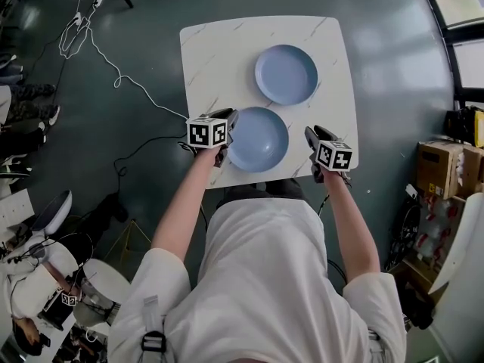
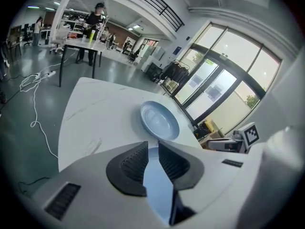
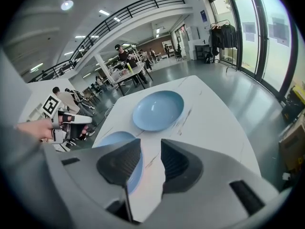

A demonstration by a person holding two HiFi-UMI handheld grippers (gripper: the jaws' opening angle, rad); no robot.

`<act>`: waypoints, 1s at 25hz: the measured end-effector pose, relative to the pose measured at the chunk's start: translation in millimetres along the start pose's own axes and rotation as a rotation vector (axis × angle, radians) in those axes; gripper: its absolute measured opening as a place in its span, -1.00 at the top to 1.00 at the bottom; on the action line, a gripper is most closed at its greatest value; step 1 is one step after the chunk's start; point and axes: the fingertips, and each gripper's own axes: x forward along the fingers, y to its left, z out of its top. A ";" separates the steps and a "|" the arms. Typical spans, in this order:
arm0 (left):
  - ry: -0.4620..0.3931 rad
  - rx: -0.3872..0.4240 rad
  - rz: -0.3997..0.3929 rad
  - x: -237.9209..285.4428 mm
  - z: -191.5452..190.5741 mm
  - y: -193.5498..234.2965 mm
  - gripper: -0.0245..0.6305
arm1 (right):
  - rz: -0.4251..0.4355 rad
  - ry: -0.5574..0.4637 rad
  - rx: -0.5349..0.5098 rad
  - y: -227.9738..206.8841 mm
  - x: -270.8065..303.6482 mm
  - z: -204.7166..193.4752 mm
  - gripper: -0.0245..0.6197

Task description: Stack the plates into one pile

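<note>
- Two pale blue plates sit on the white marbled bench (image 1: pixel 204 51). The far plate (image 1: pixel 286 74) lies flat near the middle, and the near plate (image 1: pixel 259 139) is close beside it at the front edge.
- Our left tool (image 1: pixel 227 131) is clamped on the near plate's left rim.
- Our right tool (image 1: pixel 311 136) has its jaws apart and empty, just right of that plate.
- We judge the plates stiff, smooth and breakable, best pinched at the raised rim.

The bare left forearm (image 1: pixel 184 203) and bare right forearm (image 1: pixel 352 221) reach forward and down from short white sleeves. The left grey plastic tongs (image 2: pixel 152 149) pinch the rim of a pale blue round plate (image 1: pixel 261 141), while the right grey plastic tongs (image 3: pixel 151 147) stand apart with nothing between them
</note>
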 end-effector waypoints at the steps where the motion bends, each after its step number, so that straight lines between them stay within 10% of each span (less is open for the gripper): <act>1: 0.003 0.004 -0.002 5.3 4.7 -2.3 0.74 | 0.004 -0.002 0.006 -4.1 2.2 3.8 0.48; 25: 0.185 0.045 0.062 120.8 56.1 -9.1 0.52 | 0.067 0.069 0.163 -86.6 85.4 55.4 0.48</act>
